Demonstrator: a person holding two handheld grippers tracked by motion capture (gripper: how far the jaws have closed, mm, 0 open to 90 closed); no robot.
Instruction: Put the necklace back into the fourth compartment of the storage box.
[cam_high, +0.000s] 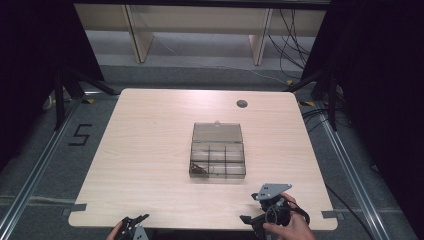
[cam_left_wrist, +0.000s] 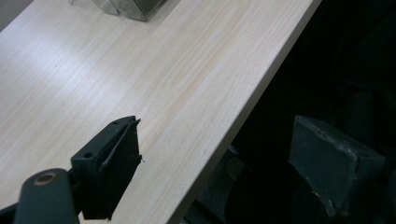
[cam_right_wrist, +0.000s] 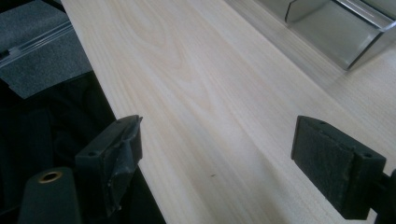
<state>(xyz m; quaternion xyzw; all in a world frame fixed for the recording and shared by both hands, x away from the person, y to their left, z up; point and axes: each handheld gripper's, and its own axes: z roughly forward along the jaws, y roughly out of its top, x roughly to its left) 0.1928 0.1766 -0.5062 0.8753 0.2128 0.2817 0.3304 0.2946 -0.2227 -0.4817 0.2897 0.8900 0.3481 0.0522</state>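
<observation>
A clear plastic compartment box (cam_high: 217, 159) sits near the middle of the pale wooden table (cam_high: 145, 150), its lid flipped back toward the far side. Something small and dark lies in its near left compartment; I cannot tell what. The left gripper (cam_high: 134, 223) hangs at the near edge, jaws spread wide and empty, one over the wood, one past the edge. The right gripper (cam_high: 267, 210), in a hand (cam_high: 290, 227) near the near right corner, is also spread wide and holds nothing.
</observation>
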